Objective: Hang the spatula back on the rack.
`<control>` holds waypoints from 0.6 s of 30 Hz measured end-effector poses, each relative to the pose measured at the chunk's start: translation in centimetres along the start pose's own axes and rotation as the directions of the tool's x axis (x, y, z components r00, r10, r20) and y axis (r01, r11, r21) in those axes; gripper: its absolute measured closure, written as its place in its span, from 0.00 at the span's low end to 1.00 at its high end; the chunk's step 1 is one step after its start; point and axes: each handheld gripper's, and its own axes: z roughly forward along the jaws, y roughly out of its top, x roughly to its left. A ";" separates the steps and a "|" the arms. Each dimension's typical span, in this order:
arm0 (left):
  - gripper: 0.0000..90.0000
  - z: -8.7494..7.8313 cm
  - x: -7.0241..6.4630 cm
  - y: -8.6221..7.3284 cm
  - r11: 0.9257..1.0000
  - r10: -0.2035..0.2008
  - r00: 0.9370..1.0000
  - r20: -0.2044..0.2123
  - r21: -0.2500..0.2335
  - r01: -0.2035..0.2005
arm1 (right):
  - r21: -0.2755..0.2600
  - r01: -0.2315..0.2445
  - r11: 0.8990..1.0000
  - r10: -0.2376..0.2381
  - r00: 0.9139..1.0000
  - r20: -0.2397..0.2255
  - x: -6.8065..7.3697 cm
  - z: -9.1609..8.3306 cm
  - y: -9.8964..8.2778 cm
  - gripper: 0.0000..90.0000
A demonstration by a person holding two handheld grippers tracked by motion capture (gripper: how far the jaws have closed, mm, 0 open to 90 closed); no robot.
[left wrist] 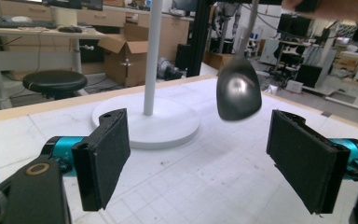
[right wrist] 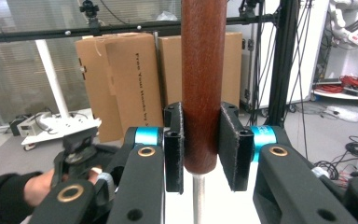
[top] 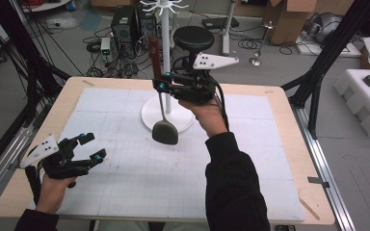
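One cardboard box (right wrist: 121,84) bears sideways black print, too blurred to read.

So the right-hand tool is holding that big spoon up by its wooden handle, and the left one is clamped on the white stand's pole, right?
Not quite. The right gripper does hold the spoon by its wooden handle, but the left gripper grips nothing: the left gripper view shows its fingers wide apart over the bare mat, with the white stand farther off.
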 end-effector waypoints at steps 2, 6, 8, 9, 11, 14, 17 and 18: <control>0.24 -0.1 0.0 -0.3 1.000 0.008 1.000 -0.009 -0.002 -0.008 | -0.001 0.005 1.000 -0.005 1.000 0.002 -0.6 0.2 0.4 0.82; 0.24 0.0 0.0 -0.7 1.000 0.024 1.000 -0.019 0.019 -0.024 | -0.017 -0.004 1.000 0.004 1.000 0.001 -1.8 0.5 1.0 0.81; 0.24 0.1 0.0 -0.8 0.999 0.029 0.999 -0.013 0.027 -0.029 | -0.014 -0.010 1.000 0.011 1.000 0.008 -2.6 0.7 1.5 0.81; 0.24 0.1 -0.1 -0.9 0.999 0.029 1.000 -0.010 0.032 -0.028 | -0.014 -0.008 1.000 0.008 1.000 0.014 -2.9 0.7 1.6 0.81; 0.25 0.1 -0.1 -1.1 0.999 0.021 1.000 -0.010 0.036 -0.020 | -0.014 -0.018 1.000 0.018 1.000 0.023 -3.7 0.9 2.0 0.81; 0.25 0.0 -0.1 -1.3 0.999 0.018 1.000 -0.011 0.044 -0.018 | 0.000 -0.030 1.000 0.030 0.999 0.024 -4.6 1.3 2.5 0.81; 0.25 0.0 -0.1 -1.4 0.999 0.018 1.000 -0.008 0.045 -0.017 | -0.003 -0.021 1.000 0.021 0.999 0.029 -5.3 1.7 2.9 0.81; 0.25 0.0 -0.1 -1.4 0.999 0.016 1.000 -0.009 0.046 -0.015 | -0.006 -0.027 1.000 0.027 0.999 0.029 -5.6 1.8 2.9 0.81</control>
